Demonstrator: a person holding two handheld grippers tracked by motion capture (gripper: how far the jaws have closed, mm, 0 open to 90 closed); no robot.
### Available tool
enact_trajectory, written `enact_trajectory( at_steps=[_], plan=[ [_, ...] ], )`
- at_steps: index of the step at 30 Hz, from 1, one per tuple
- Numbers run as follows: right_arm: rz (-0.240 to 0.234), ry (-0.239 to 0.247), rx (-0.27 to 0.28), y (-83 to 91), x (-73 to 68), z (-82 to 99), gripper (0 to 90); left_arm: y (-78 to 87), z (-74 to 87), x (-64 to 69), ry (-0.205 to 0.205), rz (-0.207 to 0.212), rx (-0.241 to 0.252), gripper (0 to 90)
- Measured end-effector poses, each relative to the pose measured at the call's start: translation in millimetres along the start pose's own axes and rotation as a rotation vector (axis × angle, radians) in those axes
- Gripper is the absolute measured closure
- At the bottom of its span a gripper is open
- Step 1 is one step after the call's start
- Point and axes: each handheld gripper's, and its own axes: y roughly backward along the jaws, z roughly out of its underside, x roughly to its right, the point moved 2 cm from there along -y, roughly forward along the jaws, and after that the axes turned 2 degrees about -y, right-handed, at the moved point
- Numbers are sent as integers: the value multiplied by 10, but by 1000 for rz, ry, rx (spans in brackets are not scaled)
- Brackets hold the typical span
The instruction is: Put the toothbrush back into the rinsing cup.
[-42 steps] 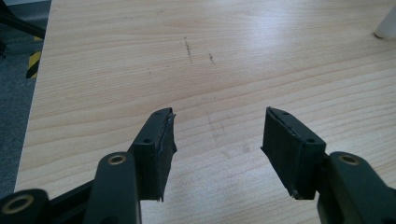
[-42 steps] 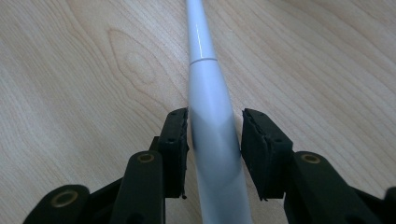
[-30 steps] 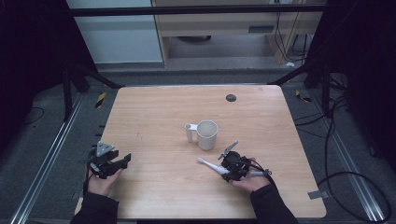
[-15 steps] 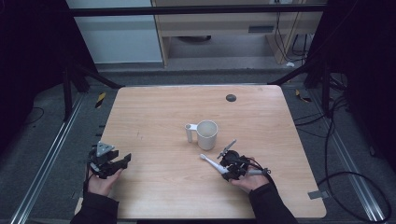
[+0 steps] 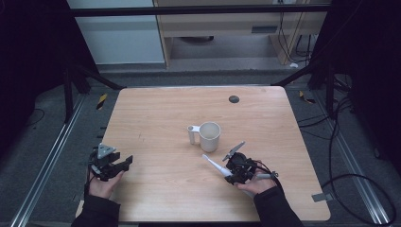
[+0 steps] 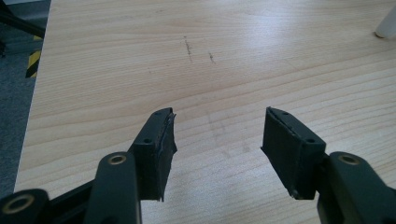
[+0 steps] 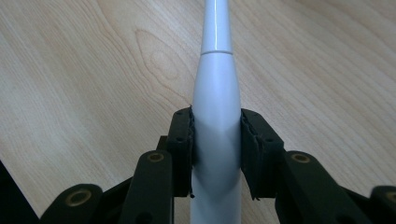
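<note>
The right hand (image 5: 257,182) is resting near the tabletop's (image 5: 156,113) front edge, angling the right gripper (image 7: 216,142) toward the centre; its jaws have just been closing and are clamping a white toothbrush-like handle (image 7: 216,88). Its tip is pointing toward the white mug (image 5: 209,136) nearby. The left gripper (image 6: 217,140), jaws apart, is idling at the front-left corner above grey flooring.

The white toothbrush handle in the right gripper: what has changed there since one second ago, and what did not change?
The right gripper has just been closing its jaws and now clamps the white toothbrush handle, shifted slightly up and left toward the mug. The mug, the left gripper, open and empty, and the table stayed as they were.
</note>
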Motion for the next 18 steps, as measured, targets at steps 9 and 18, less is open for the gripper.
enact_trajectory(
  at_steps=[9, 18],
  plan=[
    [-14, -59, 119, 224, 89, 42, 669, 0, -1, 0, 0, 0, 0, 428],
    [-23, -85, 275, 475, 111, 19, 669, -4, 0, 2, 1, -1, -1, 428]
  ],
)
